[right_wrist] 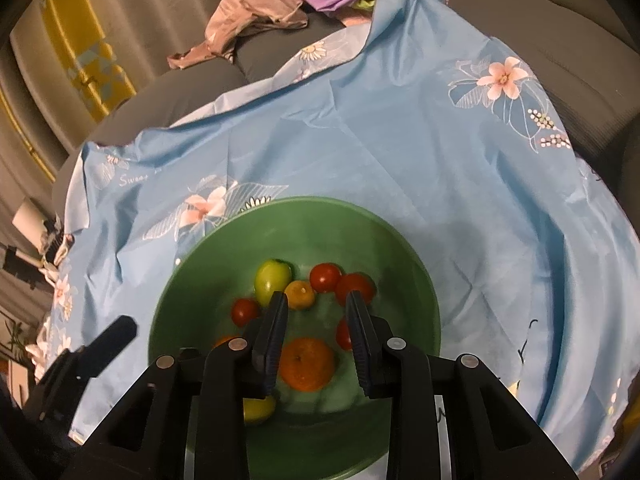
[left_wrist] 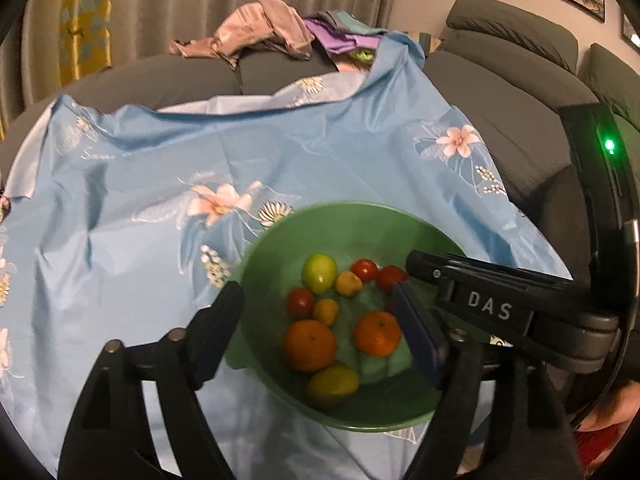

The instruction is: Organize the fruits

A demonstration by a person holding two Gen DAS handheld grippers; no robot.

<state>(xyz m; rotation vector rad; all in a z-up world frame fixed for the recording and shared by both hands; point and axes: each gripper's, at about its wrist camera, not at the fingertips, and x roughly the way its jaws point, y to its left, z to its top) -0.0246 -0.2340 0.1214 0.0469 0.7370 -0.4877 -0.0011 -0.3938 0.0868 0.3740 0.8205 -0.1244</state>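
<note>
A green bowl [left_wrist: 276,248] sits on a blue floral cloth [left_wrist: 120,200] and holds several fruits: two oranges [left_wrist: 310,345], red tomatoes [left_wrist: 300,302], a green apple [left_wrist: 319,273] and small yellow fruits [left_wrist: 333,384]. My left gripper [left_wrist: 320,320] is open and empty, its fingers straddling the bowl's left part. My right gripper [right_wrist: 316,320] is open and empty, above the bowl [right_wrist: 304,220], with an orange [right_wrist: 307,364] between its fingers. The right gripper's body also shows in the left wrist view [left_wrist: 488,304].
The cloth [right_wrist: 400,140] covers a grey sofa [left_wrist: 520,92]. A heap of crumpled clothes [left_wrist: 272,28] lies on the sofa back behind it. Curtains [left_wrist: 160,0] hang at the far left.
</note>
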